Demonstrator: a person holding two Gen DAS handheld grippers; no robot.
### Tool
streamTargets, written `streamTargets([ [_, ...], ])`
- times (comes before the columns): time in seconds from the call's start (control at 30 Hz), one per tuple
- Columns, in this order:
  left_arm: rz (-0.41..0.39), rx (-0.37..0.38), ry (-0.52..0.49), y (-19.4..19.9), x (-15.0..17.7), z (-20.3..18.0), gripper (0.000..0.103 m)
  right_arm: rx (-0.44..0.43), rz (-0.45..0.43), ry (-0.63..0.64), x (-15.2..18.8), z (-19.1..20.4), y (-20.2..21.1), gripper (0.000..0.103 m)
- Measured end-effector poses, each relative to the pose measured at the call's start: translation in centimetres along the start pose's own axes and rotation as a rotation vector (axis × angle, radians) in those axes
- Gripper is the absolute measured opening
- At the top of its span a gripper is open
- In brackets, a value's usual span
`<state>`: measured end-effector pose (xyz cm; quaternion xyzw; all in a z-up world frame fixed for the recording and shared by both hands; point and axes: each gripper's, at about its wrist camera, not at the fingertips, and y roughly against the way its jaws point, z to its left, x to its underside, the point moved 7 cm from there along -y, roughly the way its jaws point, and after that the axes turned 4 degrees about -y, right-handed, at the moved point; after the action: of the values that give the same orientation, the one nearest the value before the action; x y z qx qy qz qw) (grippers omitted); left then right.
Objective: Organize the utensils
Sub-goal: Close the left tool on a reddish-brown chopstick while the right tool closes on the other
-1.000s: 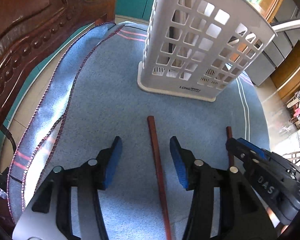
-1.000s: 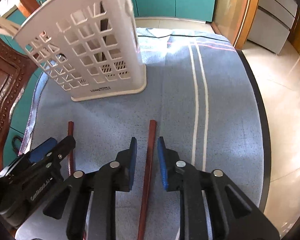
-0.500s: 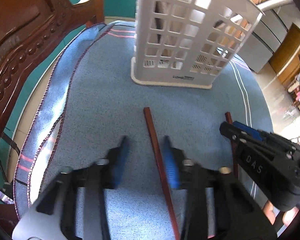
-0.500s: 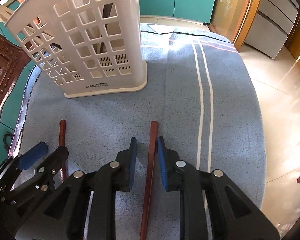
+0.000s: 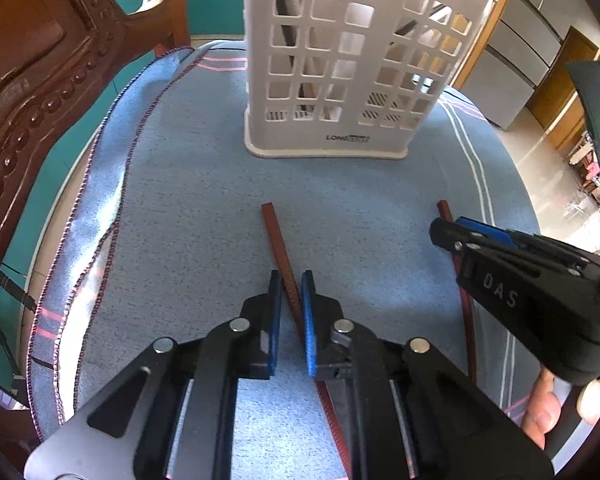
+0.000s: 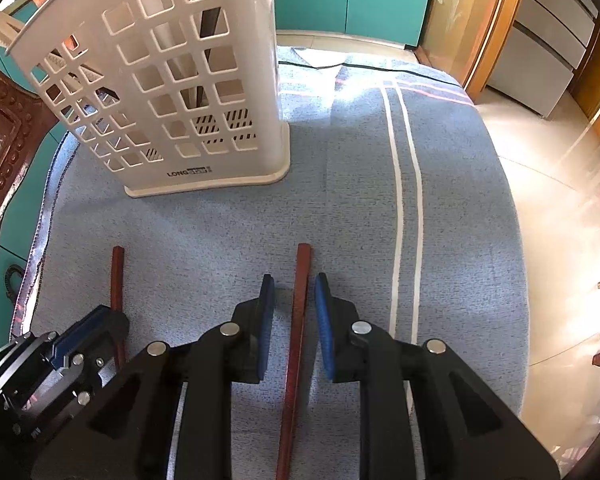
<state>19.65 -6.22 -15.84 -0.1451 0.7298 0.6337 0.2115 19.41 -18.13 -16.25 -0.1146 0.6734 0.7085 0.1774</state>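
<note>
Two slim reddish-brown chopsticks lie flat on a blue cloth, roughly parallel and well apart. One chopstick (image 5: 284, 258) runs between the left jaws, its squared end reaching past their tips. The other chopstick (image 6: 298, 312) runs lengthwise between the right jaws, squared end likewise ahead of the tips. Beyond both pairs of jaws stands an upright white lattice basket (image 6: 172, 92), with dark utensils showing inside.

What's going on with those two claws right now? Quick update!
Left gripper nearly closed around one chopstick. Right gripper straddling the other chopstick, not clamped. Basket ahead, path clear.
</note>
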Motion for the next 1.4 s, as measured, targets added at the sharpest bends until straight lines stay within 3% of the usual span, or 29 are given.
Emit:
streamTargets([
  [0.47, -0.008, -0.044, -0.026, -0.1, -1.0, -0.1, 0.016, 0.031, -0.017, 0.031, 0.4, 0.7, 0.2, 0.021],
  [0.5, -0.008, -0.045, -0.027, -0.1, -1.0, -0.3, 0.016, 0.031, -0.019, 0.034, 0.5, 0.8, 0.2, 0.020],
  [0.57, -0.008, -0.045, -0.028, -0.1, -1.0, -0.4, 0.016, 0.019, -0.018, 0.033, 0.7, 1.0, 0.3, 0.008],
  [0.73, -0.007, -0.045, -0.025, -0.1, -0.9, -0.5, 0.016, 0.009, 0.013, 0.028, 1.6, 0.8, 0.9, 0.008],
  [0.9, -0.007, -0.037, -0.027, -0.4, -1.2, -0.9, 0.026, -0.015, 0.024, 0.018, 2.1, 0.6, 1.3, 0.008],
  [1.13, -0.029, -0.085, -0.062, -0.9, -1.4, -2.1, 0.034, 0.042, 0.009, 0.066, 2.2, 0.5, 1.3, 0.015],
  [1.27, -0.032, -0.095, -0.061, -1.0, -1.6, -2.3, 0.037, 0.082, 0.000, 0.083, 2.6, 0.4, 1.4, 0.027],
  [1.4, -0.030, -0.093, -0.060, -1.4, -2.2, -2.0, 0.038, 0.066, 0.008, 0.070, 2.8, 0.1, 1.5, 0.027],
])
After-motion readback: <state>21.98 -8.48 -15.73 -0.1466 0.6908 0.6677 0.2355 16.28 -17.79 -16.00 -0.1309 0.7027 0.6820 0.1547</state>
